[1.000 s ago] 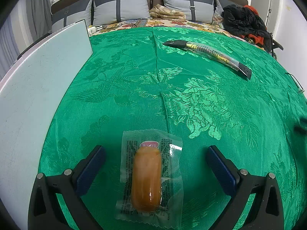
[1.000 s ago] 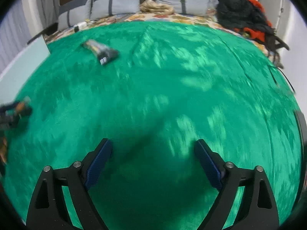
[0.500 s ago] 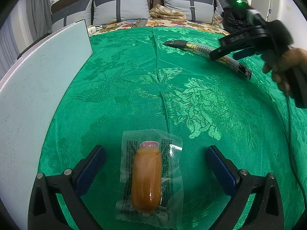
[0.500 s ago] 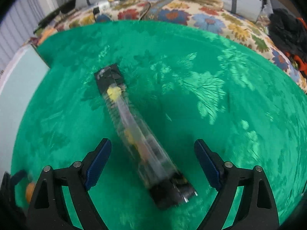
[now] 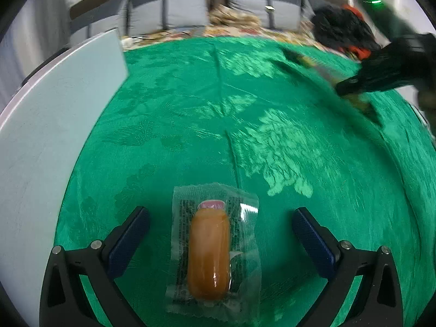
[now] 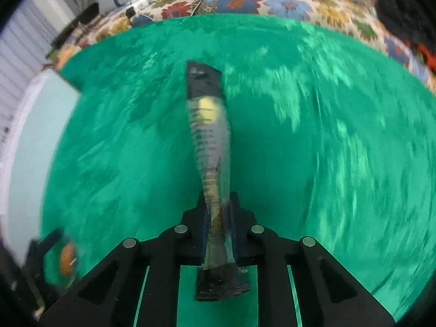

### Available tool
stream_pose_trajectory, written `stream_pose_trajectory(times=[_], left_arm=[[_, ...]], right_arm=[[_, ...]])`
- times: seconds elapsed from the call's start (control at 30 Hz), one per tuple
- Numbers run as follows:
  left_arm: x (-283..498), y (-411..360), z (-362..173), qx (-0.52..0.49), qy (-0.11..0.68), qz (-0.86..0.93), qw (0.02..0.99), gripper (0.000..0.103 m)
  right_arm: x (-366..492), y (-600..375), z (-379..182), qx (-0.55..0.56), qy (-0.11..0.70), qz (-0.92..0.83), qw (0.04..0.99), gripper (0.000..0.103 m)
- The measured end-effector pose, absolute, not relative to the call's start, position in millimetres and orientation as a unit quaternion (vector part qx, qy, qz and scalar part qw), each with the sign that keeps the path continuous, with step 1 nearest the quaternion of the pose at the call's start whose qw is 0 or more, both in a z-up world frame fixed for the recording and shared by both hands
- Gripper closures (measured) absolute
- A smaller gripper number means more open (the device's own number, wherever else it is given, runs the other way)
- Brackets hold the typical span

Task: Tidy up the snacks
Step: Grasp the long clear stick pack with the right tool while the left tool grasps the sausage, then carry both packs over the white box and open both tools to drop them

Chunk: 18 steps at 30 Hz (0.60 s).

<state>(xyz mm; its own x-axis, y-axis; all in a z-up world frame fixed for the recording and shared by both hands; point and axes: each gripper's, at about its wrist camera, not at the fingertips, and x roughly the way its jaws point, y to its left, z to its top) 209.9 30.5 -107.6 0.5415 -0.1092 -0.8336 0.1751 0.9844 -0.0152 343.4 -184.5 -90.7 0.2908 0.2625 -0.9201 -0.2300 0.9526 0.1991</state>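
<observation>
Green cloth (image 5: 190,114) lies bare between right gripper (image 6: 218,218), seemingly clamping long packet (image 6: 209,141).

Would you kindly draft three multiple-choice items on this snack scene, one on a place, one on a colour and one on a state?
1. Where does the wrapped sausage lie?
A. On the pale board
B. On the cloth between the left gripper's fingers
C. On the pillows

2. What colour is the tablecloth?
A. Green
B. Red
C. White

3. What state is the right gripper in?
A. Wide open above bare cloth
B. Shut on the long snack packet
C. Shut on the sausage

Answers:
1. B: the left wrist view shows the sausage flat on the cloth, with the open left gripper to either side and not touching it.
2. A: both views show a green patterned cloth.
3. B: the right wrist view shows the fingers closed on the packet near its dark lower end.
</observation>
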Motion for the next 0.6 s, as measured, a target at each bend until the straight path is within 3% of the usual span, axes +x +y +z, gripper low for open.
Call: stream_pose_trajectory(times=[0.07,0.1,0.13,0.17,0.27,0.4,0.6], left_arm=[[212,33,-105,0.035,0.494,-0.099,0.863,0.003],[210,34,-101,0.030,0.500,-0.109,0.859,0.015],[209,33,-97,0.036,0.500,-0.115,0.858,0.036],[208,30,-95,0.054,0.502,-0.111,0.856,0.049],[201,27,-89,0.063,0.502,-0.130,0.853,0.067],[189,54,-74,-0.024,0.496,-0.135,0.858,0.070],[166,98,-40,-0.145,0.460,-0.132,0.866,0.070]], right_arm=[[315,-202,-83,0.052,0.578,0.170,0.797,0.089],[298,-213,-80,0.077,0.577,0.180,0.793,0.089],[280,-225,-78,0.106,0.576,0.188,0.789,0.089],[268,-233,-78,0.127,0.574,0.192,0.786,0.089],[227,-261,-81,0.198,0.568,0.197,0.774,0.089],[186,-281,-78,0.257,0.553,0.202,0.766,0.089],[165,-259,-64,0.246,0.541,0.224,0.773,0.089]])
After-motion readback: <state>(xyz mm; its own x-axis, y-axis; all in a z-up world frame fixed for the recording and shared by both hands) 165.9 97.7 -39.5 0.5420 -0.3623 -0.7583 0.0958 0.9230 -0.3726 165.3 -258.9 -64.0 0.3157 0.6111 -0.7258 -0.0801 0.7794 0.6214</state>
